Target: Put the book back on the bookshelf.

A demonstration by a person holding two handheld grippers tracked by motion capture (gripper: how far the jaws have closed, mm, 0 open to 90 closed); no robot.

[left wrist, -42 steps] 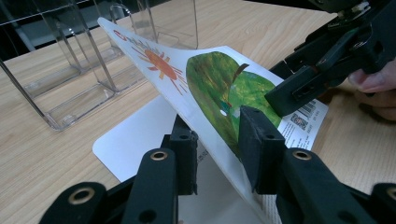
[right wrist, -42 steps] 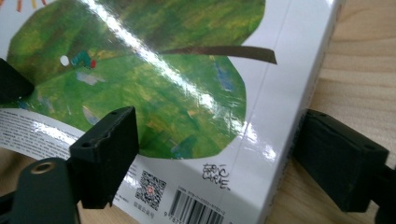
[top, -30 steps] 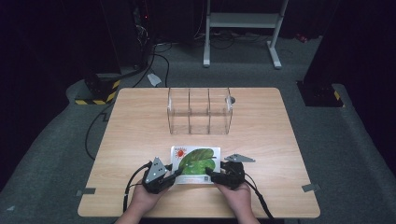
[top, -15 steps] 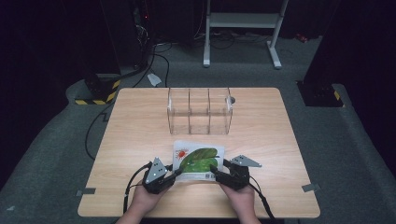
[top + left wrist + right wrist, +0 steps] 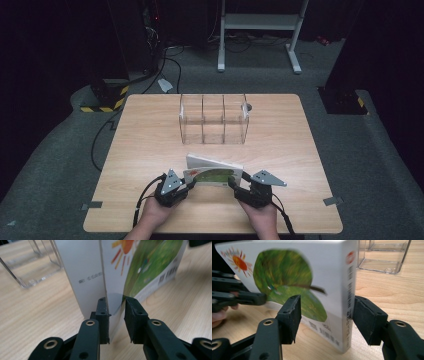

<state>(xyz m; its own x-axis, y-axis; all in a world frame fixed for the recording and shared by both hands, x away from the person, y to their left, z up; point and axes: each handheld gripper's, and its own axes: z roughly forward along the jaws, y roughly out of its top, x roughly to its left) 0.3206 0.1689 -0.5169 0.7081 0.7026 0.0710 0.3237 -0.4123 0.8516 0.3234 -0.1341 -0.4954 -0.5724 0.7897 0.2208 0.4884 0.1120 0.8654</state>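
A white book (image 5: 215, 175) with a green leaf and an orange sun on its cover stands on its long edge near the table's front, leaning back a little. My left gripper (image 5: 190, 182) is shut on its left end; in the left gripper view the jaws (image 5: 115, 300) pinch the lower corner of the book (image 5: 140, 270). My right gripper (image 5: 234, 182) is at the right end. In the right gripper view its jaws (image 5: 328, 298) stand wide around the book (image 5: 287, 272), one on the cover, the other against the barcode side.
A clear plastic organizer (image 5: 214, 120) with three compartments stands on the wooden table (image 5: 150, 140) behind the book. A small grey round object (image 5: 248, 106) sits at its back right corner. Dark floor, cables and a metal stand surround the table.
The book lay flat on the table a second ago. Both grippers have tipped it up onto its long edge, and it now stands between them.
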